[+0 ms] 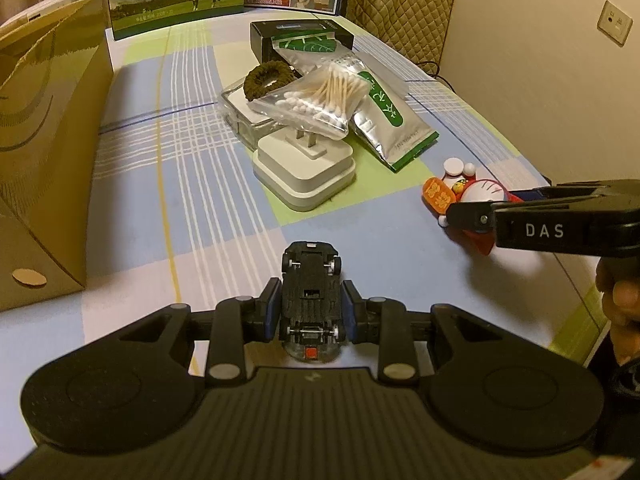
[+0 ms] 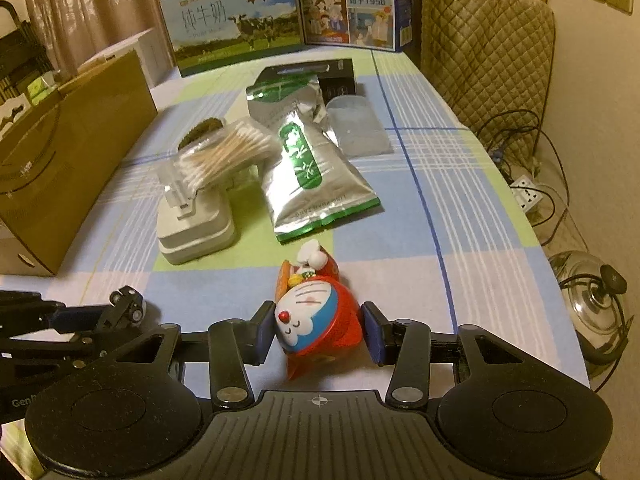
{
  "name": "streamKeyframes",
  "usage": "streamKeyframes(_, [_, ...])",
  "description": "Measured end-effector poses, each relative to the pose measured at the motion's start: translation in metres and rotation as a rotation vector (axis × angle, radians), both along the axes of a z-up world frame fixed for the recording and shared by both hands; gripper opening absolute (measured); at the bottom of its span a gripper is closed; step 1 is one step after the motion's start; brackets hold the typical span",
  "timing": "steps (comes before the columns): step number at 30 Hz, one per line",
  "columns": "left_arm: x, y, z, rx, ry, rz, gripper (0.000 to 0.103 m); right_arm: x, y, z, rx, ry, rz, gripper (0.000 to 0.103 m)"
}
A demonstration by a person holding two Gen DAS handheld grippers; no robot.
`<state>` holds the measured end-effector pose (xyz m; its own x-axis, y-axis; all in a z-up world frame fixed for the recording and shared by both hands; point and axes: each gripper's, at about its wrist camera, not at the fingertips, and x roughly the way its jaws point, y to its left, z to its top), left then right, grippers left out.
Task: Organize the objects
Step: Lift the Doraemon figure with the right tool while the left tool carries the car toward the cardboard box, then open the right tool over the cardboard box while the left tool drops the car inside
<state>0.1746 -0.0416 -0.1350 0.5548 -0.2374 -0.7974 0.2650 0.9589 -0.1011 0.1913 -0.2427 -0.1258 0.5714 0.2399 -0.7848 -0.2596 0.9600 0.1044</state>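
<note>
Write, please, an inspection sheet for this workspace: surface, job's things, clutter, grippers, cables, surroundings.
Surface: checked tablecloth, blue, green and white.
Job's things: toy car upside down; cat figure; cotton swabs; foil pouches; white adapter; hair tie.
Clutter: milk cartons at far edge; brown paper bag.
Grippers: left gripper shut on toy car; right gripper around cat figure, contact unclear.
Cables: power strip with wires, beside the table.
Surroundings: quilted chair cover; curtain.
</note>
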Motion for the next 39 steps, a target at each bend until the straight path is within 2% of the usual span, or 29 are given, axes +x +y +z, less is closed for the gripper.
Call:
streamKeyframes(3, [0.0, -0.002, 0.0, 0.013, -0.003, -0.006, 0.026, 0.0, 0.0, 0.0, -0.001, 0.001, -0.001, 0.042])
streamKeyframes(11, [-0.001, 0.003, 0.002, -0.013, 0.006, 0.019, 0.025, -0.003, 0.002, 0.003, -0.007, -0.029, -0.001, 0.042])
streamKeyframes(21, [-0.011, 0.012, 0.024, -0.05, -0.018, 0.035, 0.025, -0.018, 0.009, 0.024, 0.008, -0.077, 0.006, 0.042])
streamKeyframes(25, [-0.016, 0.022, 0.045, -0.071, -0.046, 0.047, 0.025, -0.028, 0.022, 0.05, 0.04, -0.101, 0.036, 0.042])
streamKeyframes(33, [-0.022, 0.057, 0.111, -0.056, -0.162, 0.063, 0.025, -0.032, 0.085, 0.135, 0.106, -0.222, 0.18, 0.042])
streamKeyframes(39, [-0.019, 0.113, 0.156, -0.013, -0.225, 0.12, 0.025, -0.023, 0.157, 0.157, 0.142, -0.208, 0.314, 0.042])
